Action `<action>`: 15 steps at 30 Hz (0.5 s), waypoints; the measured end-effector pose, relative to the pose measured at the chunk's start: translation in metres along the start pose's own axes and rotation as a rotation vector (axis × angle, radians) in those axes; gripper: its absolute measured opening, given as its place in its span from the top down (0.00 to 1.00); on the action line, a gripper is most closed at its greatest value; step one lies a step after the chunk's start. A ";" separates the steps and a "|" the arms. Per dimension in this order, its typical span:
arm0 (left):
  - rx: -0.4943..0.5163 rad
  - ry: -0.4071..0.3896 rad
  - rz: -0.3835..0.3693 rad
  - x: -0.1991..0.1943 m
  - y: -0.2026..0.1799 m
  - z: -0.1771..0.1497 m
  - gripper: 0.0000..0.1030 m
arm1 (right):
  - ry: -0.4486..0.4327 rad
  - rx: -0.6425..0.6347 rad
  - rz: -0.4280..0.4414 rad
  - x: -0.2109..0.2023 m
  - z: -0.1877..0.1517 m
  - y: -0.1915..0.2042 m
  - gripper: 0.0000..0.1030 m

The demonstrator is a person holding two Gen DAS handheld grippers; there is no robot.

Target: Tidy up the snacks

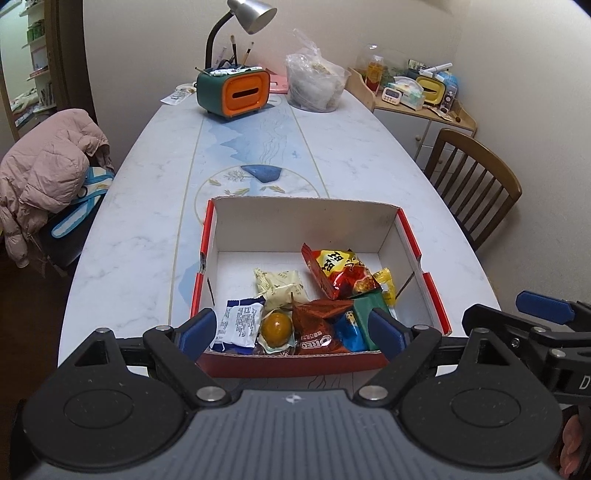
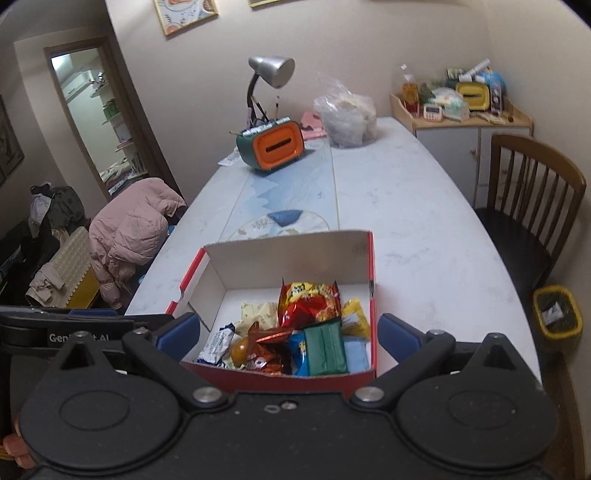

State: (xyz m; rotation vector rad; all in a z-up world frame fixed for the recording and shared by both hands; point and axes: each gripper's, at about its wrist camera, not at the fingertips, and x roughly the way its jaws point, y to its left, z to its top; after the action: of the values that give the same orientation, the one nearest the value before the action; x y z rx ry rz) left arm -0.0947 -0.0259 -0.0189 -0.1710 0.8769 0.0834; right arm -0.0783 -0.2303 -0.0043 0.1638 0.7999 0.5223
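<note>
A red cardboard box (image 1: 295, 363) with white inner walls stands on the table's near end; it also shows in the right wrist view (image 2: 364, 266). Inside lie several snacks: a red and yellow chip bag (image 1: 341, 273), an Oreo pack (image 1: 314, 332), a white and blue packet (image 1: 238, 323), a cream packet (image 1: 280, 286), an orange round sweet (image 1: 277, 328) and a green packet (image 2: 327, 347). My left gripper (image 1: 291, 332) is open and empty, held just before the box's near wall. My right gripper (image 2: 288, 334) is open and empty, also at the near wall.
A green and orange tissue box (image 1: 234, 92), a desk lamp (image 1: 251, 14) and a clear plastic bag (image 1: 317, 83) stand at the table's far end. A chair with a pink jacket (image 1: 48, 166) is left; a wooden chair (image 1: 472, 177) is right. A yellow bin (image 2: 557, 314) sits on the floor.
</note>
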 end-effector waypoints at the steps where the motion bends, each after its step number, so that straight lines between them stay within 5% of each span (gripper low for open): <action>1: 0.002 0.003 0.001 0.000 0.000 0.000 0.13 | 0.004 0.005 -0.005 0.001 0.000 0.000 0.00; 15: 0.005 -0.002 0.005 0.001 0.004 0.003 0.13 | -0.022 -0.022 -0.016 0.001 0.001 0.009 0.00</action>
State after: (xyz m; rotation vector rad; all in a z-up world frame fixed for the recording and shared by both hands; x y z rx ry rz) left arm -0.0926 -0.0211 -0.0184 -0.1639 0.8757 0.0855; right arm -0.0804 -0.2220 -0.0018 0.1422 0.7732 0.5136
